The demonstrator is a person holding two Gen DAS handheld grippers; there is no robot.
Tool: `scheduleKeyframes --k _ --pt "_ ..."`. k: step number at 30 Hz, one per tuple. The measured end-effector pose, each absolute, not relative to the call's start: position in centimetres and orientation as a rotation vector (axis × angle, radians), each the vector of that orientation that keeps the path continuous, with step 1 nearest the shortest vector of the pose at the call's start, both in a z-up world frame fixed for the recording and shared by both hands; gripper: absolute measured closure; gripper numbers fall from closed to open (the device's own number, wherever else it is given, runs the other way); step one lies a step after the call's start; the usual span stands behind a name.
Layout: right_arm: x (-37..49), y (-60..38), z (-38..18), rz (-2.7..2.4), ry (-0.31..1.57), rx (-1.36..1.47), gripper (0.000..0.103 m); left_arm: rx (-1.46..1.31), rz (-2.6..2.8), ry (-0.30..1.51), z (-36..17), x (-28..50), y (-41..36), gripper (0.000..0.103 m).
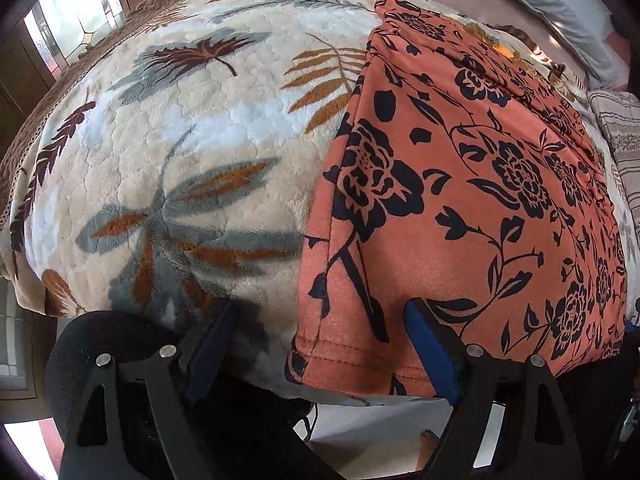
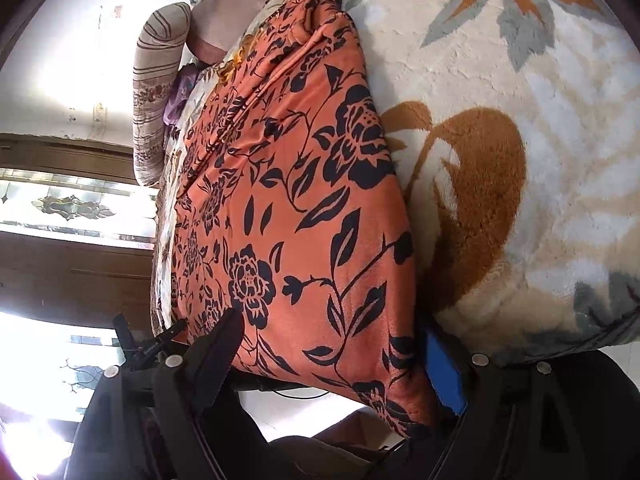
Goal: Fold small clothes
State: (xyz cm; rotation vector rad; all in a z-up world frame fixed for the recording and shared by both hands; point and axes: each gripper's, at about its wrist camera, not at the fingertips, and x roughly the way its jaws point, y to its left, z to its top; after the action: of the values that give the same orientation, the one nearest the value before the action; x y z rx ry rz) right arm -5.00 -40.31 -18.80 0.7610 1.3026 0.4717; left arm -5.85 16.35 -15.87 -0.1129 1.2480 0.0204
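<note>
Your left gripper and right gripper both sit spread wide over the near hem of the orange black-flowered garment on the cream leaf-patterned fleece blanket

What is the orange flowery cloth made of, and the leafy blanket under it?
The orange cloth looks like a thin, smooth knit with a slight velvety sheen, printed with black flowers; a stitched hem shows at its near edge. The blanket looks like thick fleece or plush: its fuzzy, tufted pile shows. The exact fibres cannot be told.
</note>
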Motion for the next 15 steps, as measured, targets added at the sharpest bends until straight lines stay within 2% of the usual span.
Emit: scheduleKeyframes --k 1,3,4,5,6,9,10,11,12,15 --pt "-5.0 -40.2 -18.7 0.466 1.310 0.743 0.023 -0.112 0.015 1.246 -16.0 -5.7 16.0 0.019" --pt "-5.1 -40.1 -18.3 0.436 1.327 0.681 0.049 -0.105 -0.003 1.233 -15.6 -5.9 15.9 0.043" --pt "-5.2 -40.3 -18.2 0.423 1.329 0.677 0.056 -0.101 -0.017 1.227 -15.6 -5.8 15.9 0.059" --pt "-5.3 -40.7 -18.3 0.410 1.331 0.684 0.064 -0.099 -0.035 1.226 -15.4 -5.8 15.8 0.066" --pt "-5.4 -41.1 -18.4 0.398 1.334 0.686 0.066 -0.097 -0.042 1.229 -15.1 -5.7 15.5 0.069" --pt "-5.5 -41.5 -18.9 0.386 1.331 0.704 0.062 -0.093 -0.043 1.236 -15.1 -5.5 15.4 0.066" --pt "-5.4 -41.4 -18.9 0.386 1.334 0.704 0.058 -0.096 -0.048 1.234 -15.1 -5.5 15.3 0.056" --pt "-5.3 -41.2 -18.8 0.401 1.329 0.710 0.044 -0.099 -0.057 1.234 -15.2 -5.3 15.2 0.048" --pt "-5.2 -40.9 -18.7 0.421 1.321 0.712 0.037 -0.100 -0.065 1.238 -15.3 -5.1 15.0 0.033" --pt "-5.0 -40.0 -18.6 0.420 1.327 0.660 0.040 -0.078 -0.058 1.227 -15.6 -5.2 14.3 0.032"
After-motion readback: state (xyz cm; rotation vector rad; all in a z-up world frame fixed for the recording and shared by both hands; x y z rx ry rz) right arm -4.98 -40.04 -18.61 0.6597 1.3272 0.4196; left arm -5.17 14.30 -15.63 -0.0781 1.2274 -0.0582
